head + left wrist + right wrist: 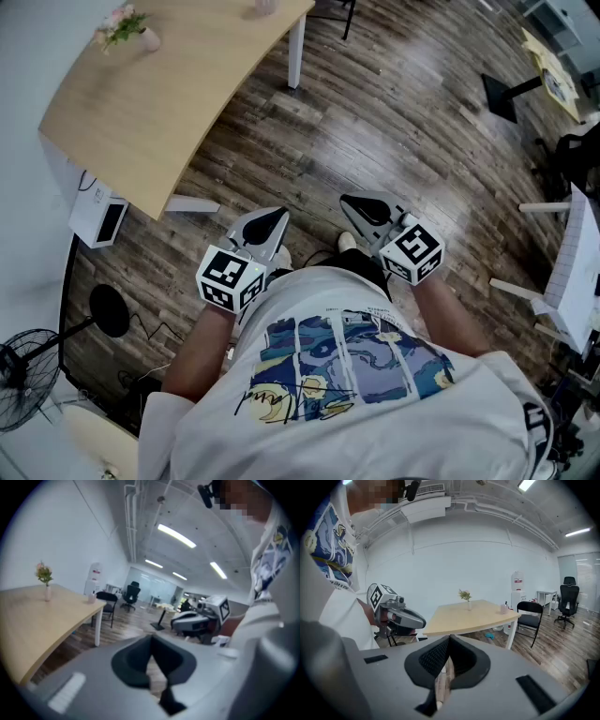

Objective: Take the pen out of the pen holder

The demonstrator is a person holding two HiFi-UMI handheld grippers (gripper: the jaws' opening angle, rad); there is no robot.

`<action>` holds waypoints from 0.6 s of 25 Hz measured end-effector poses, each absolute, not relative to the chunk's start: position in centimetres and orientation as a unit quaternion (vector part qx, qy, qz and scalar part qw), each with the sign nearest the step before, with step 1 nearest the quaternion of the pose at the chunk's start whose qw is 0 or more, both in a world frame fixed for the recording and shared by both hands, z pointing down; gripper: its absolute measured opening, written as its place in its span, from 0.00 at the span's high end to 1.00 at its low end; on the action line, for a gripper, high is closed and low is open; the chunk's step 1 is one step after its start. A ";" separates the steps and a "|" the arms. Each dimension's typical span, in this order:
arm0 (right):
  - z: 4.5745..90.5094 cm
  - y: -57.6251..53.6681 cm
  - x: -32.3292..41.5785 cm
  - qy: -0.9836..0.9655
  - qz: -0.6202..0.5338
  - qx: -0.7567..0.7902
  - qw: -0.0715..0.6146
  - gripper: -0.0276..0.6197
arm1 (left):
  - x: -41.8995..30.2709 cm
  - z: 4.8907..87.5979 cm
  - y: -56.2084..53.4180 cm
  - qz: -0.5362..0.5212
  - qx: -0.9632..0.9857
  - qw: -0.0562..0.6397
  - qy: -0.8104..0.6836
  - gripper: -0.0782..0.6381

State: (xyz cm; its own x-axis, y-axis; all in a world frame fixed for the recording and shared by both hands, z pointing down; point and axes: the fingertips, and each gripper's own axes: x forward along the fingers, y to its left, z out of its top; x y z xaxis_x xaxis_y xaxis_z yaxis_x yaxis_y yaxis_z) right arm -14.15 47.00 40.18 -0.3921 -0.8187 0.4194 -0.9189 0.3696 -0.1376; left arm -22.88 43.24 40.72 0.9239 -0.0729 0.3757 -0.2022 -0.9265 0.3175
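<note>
No pen shows clearly in any view. A small pink cup (505, 608), possibly the pen holder, stands near the far end of the light wooden table (159, 103); it is also in the left gripper view (92, 597) and at the head view's top edge (265, 7). Both grippers are held close to the person's body over the wood floor, well short of the table. My left gripper (277, 216) has its jaws together and empty (151, 639). My right gripper (351, 201) is likewise shut on nothing (449, 639).
A small vase of flowers (127, 28) stands on the table's left part. A white box (101, 217) sits under the table, and a floor fan (23, 370) stands at the lower left. A black chair (532, 616) is beside the table's far end. Desk frames (562, 281) stand at the right.
</note>
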 end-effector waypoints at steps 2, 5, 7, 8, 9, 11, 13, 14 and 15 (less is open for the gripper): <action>40.4 46.5 -15.5 -0.814 0.181 0.533 0.141 0.95 | -23.5 41.3 42.8 0.186 0.964 0.177 -0.061 0.88; 40.9 46.2 -16.4 -0.811 0.191 0.535 0.141 0.95 | -23.7 41.9 41.8 0.194 0.964 0.174 -0.049 0.88; 41.2 46.0 -15.8 -0.806 0.197 0.540 0.142 0.95 | -22.8 42.1 41.1 0.195 0.965 0.173 -0.043 0.88; 41.3 45.9 -15.1 -0.803 0.199 0.543 0.142 0.95 | -22.1 42.1 40.7 0.194 0.965 0.173 -0.040 0.88; 41.5 45.5 -14.1 -0.800 0.200 0.547 0.142 0.95 | -21.3 42.2 40.3 0.194 0.965 0.172 -0.038 0.88; 41.7 44.5 -11.8 -0.796 0.200 0.554 0.138 0.95 | -19.2 42.4 39.3 0.195 0.965 0.170 -0.035 0.88; 41.9 43.3 -9.3 -0.796 0.199 0.557 0.132 0.95 | -16.8 42.6 38.2 0.198 0.965 0.166 -0.035 0.88; 41.9 42.6 -7.8 -0.797 0.199 0.556 0.128 0.95 | -15.3 42.5 37.7 0.200 0.965 0.164 -0.037 0.88; 41.9 41.8 -6.3 -0.799 0.199 0.554 0.124 0.95 | -13.8 42.4 37.1 0.202 0.965 0.163 -0.040 0.88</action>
